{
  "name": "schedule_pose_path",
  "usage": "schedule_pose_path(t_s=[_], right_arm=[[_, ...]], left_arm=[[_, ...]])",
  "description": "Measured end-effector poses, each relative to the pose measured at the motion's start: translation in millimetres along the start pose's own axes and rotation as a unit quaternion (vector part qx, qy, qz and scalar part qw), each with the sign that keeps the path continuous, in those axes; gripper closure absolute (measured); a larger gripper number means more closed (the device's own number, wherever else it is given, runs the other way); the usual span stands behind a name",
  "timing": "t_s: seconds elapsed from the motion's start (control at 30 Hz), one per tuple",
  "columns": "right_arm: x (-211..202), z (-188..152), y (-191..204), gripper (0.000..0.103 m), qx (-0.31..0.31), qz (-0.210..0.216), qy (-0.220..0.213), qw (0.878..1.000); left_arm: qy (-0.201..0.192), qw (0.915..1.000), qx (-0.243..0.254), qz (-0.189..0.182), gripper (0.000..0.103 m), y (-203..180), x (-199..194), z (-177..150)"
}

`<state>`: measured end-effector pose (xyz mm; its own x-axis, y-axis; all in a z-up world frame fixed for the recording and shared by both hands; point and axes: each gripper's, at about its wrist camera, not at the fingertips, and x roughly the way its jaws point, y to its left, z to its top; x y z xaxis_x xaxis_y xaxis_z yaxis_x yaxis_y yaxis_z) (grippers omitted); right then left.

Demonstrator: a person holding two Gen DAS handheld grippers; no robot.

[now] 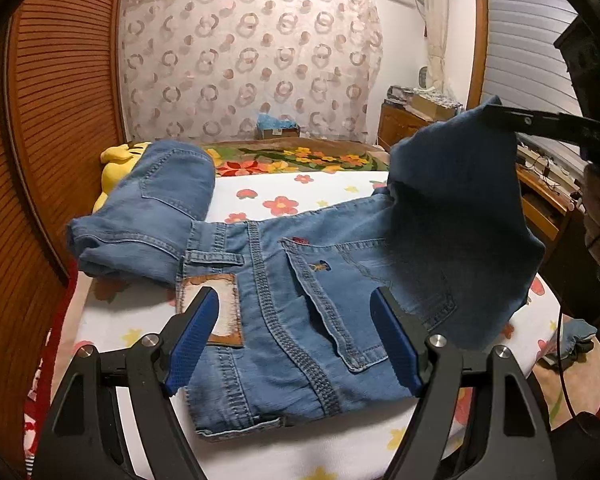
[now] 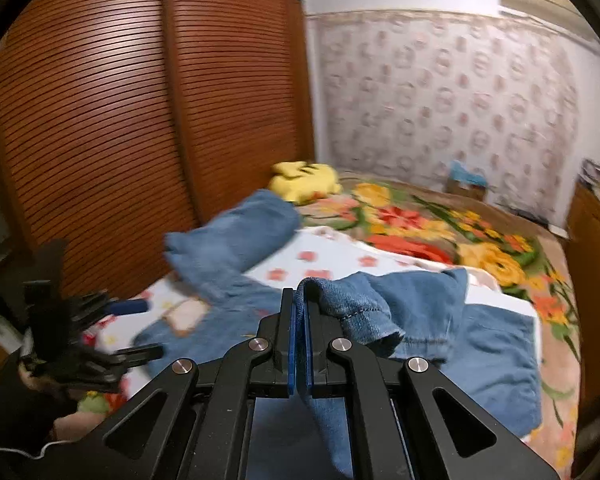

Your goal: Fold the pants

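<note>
Slatted brown wood is filling the left side of both views — a wardrobe [image 2: 140, 120] standing just beside the bed [image 1: 340, 188], whose white flowered sheet is carrying the work. A bright floral blanket [image 2: 440, 232] is lying further up the bed, with a yellow plush toy [image 2: 306, 180] near the wardrobe.

The pants [image 1: 300, 280], faded blue denim, are lying seat-up across the sheet with the waistband toward the left wrist camera; one leg is sitting doubled over near the wardrobe, the other is hanging lifted in the air on the right.

The right gripper [image 2: 300, 300] is pinching that raised leg near its hem, its jaws pressed together on a thin fold of denim. The left gripper [image 1: 296, 332] is hovering over the waistband and leather patch [image 1: 216, 308] with its jaws spread and nothing between them.

The risk, as I judge it, is twofold — only a little cloth is sitting between the right jaws, so the heavy leg could be slipping free mid-carry, and with the waist not pinned, dragging the leg across could be pulling the whole garment askew and spoiling the fold already lying on the other side.
</note>
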<state>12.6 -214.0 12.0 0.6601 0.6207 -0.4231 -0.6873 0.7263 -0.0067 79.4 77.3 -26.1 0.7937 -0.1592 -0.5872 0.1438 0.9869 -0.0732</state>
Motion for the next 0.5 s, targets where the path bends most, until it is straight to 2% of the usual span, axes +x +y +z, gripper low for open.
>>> schedule_pose_path(t_s=[0.1,0.17,0.23,0.27,0.33,0.4,0.5], right_arm=[[-3.5,-7.0,-1.4,0.097,-0.006,-0.006,0.016,1.000],[-10.6,-10.4,-4.5,0.089,-0.008,-0.008,0.021,1.000],[-18.0,-11.7,-12.9,0.077,-0.007,-0.017,0.020,1.000],[-24.1,-11.3,-14.6,0.076,-0.005,-0.015,0.018,1.000],[-14.8,-1.3,-12.9,0.074,-0.003,-0.022,0.020,1.000],[12.5,9.6,-20.5,0.071,-0.003,-0.033,0.024,0.999],[34.4,8.2,-29.4,0.067,0.001,-0.049,0.040,0.998]], left_arm=[[-0.005,1.0000,-0.001,-0.002,0.024,0.6,-2.5,0.5],[-0.006,1.0000,0.000,-0.004,0.024,-0.1,-2.0,1.4],[-0.005,1.0000,0.003,-0.008,0.024,-4.0,-0.8,2.3],[-0.004,0.9999,0.004,-0.009,0.024,-5.6,-0.6,2.3],[-0.003,0.9999,0.008,-0.013,0.024,-10.2,1.3,3.2],[-0.002,0.9998,0.011,-0.018,0.024,-15.1,3.7,4.6],[0.002,0.9995,0.018,-0.027,0.024,-23.8,9.5,6.5]])
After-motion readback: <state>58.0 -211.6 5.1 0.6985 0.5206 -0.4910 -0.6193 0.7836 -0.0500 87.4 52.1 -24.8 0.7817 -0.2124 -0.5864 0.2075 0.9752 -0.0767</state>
